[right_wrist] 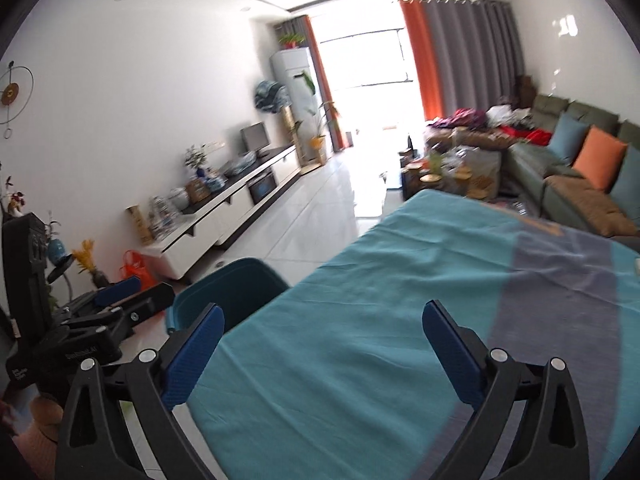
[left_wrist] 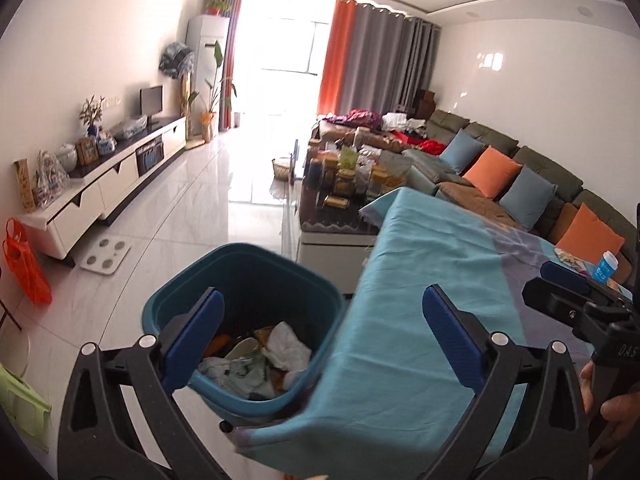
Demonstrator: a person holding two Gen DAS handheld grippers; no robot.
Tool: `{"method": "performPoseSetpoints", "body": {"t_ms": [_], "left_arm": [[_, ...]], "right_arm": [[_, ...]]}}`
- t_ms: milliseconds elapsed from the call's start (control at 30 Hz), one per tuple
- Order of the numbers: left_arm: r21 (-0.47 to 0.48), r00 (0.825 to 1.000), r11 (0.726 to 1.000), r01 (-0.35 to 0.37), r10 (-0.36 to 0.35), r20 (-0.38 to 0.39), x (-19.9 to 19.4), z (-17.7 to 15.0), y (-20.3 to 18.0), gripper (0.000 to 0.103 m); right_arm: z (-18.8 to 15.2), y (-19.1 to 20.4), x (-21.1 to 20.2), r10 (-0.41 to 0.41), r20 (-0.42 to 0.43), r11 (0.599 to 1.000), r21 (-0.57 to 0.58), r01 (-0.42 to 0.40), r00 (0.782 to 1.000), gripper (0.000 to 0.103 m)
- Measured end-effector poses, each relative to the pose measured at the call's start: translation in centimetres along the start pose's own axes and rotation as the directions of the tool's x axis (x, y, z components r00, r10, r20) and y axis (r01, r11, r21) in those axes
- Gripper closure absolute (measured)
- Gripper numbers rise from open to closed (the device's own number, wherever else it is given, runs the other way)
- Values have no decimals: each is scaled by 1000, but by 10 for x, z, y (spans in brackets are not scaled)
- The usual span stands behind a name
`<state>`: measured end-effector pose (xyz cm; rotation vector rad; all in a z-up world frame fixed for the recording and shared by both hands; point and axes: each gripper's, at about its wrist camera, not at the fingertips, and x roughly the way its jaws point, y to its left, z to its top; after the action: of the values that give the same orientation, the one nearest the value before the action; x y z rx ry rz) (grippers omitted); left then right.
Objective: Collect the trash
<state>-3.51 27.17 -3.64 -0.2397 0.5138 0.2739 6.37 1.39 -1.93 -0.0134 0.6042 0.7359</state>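
Left claw: spread wide, empty, poised over the bin, whose crumpled trash lies just below and ahead. Right claw: likewise spread, empty, over the cloth-covered table. Next pickup: likely the small bottle far right; approach low, straddle it squarely before closing.

White walls, tiled floor, sofa

On the long olive-green fabric sofa: two square orange cushions and two square blue cushions.
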Motion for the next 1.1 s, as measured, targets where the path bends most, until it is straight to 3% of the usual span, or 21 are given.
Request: {"method": "performPoseSetpoints", "body": {"t_ms": [200, 433, 667, 900, 1100], "left_arm": [[68, 996, 996, 52, -57, 75, -12, -2, -59, 5], [152, 982, 985, 80, -104, 157, -21, -8, -119, 5], [190, 967, 978, 91, -132, 218, -28, -22, -159, 5], [217, 960, 970, 106, -157, 233, -32, -32, -183, 5], [224, 953, 969, 107, -164, 254, -39, -31, -178, 5]], "right_arm": [[-23, -25, -45, -166, 83, 986, 12, 166, 983, 7], [-47, -46, -85, -306, 171, 952, 41, 303, 937, 7], [-61, -59, -111, -385, 228, 923, 68, 380, 894, 7], [-70, -72, -127, -427, 243, 904, 107, 414, 871, 7], [-75, -74, -135, -445, 253, 895, 111, 431, 859, 7]]}}
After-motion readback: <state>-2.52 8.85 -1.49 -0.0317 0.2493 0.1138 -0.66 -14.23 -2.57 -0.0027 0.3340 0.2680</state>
